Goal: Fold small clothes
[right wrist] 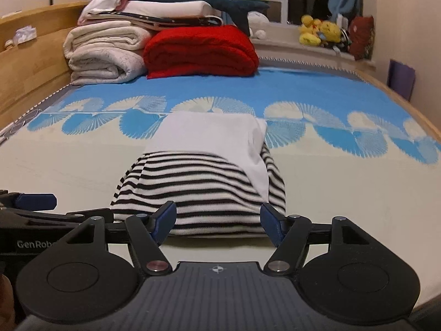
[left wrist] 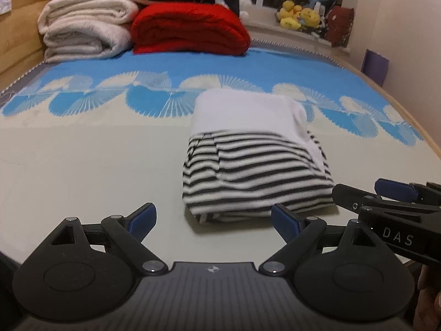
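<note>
The striped garment (right wrist: 198,190) lies folded into a compact bundle on the bed (right wrist: 344,198), white part turned over the stripes, so the folding looks nearly done. The right hand-held gripper (right wrist: 217,222) sits released at its near edge, jaws spread and holding nothing. The left hand-held gripper (left wrist: 213,223) is likewise released, just beside the bundle's near corner. Folded blankets (right wrist: 201,52) are stacked well apart by the headboard.

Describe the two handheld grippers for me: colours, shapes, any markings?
Both match: the left gripper and right gripper have matte black linkage arms with silver pivot pins, rounded black housings with triangular cut-outs, a ribbed grey centre plate bearing a small crosshair mark, and blue ribbed finger pads. White lettering shows on the sides: "DAS" on the right, "GenRob" on the left. No cables or sleeves visible.
</note>
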The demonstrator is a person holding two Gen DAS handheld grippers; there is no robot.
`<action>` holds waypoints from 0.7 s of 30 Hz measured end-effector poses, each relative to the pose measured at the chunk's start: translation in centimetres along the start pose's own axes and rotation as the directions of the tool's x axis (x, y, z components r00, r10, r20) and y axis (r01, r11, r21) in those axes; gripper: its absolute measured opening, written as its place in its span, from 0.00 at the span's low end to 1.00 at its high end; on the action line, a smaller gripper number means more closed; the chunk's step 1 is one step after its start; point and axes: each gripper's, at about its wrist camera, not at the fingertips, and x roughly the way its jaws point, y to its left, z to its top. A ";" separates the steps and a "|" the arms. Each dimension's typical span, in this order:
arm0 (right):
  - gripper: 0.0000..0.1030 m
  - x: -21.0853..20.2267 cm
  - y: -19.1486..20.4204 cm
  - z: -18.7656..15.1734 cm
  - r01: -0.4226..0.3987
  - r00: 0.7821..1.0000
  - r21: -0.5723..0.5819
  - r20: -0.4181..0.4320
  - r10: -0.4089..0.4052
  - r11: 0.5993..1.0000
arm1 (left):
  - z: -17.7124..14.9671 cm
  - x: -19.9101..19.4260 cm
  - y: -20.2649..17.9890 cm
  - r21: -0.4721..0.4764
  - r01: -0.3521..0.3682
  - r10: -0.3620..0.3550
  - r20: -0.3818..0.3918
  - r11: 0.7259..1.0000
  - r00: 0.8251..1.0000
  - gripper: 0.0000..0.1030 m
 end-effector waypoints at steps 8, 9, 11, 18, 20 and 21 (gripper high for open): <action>0.66 -0.3 0.0 -0.3 0.003 1.000 -0.017 -0.011 -0.003 1.000 | 0.0 -0.2 -0.1 0.006 0.020 -0.020 0.004 1.000 1.000 0.91; 0.66 -0.2 0.0 -0.3 0.004 1.000 -0.015 -0.013 -0.004 1.000 | -0.1 -0.2 -0.1 0.005 0.024 -0.024 0.003 1.000 1.000 0.91; 0.66 -0.3 0.0 -0.3 0.009 1.000 -0.013 -0.015 -0.009 1.000 | -0.2 -0.3 -0.2 0.009 0.024 -0.024 0.004 1.000 1.000 0.91; 0.66 -0.2 0.1 -0.3 0.010 1.000 -0.018 -0.012 -0.010 1.000 | -0.1 -0.2 0.0 0.004 0.029 -0.029 0.004 1.000 1.000 0.91; 0.66 -0.2 0.2 -0.3 0.009 1.000 -0.018 -0.013 -0.009 1.000 | -0.1 -0.2 0.0 0.002 0.030 -0.030 0.003 1.000 1.000 0.91; 0.66 -0.2 0.2 -0.3 0.009 1.000 -0.018 -0.012 -0.010 1.000 | -0.1 -0.2 0.1 0.001 0.031 -0.031 0.002 1.000 1.000 0.91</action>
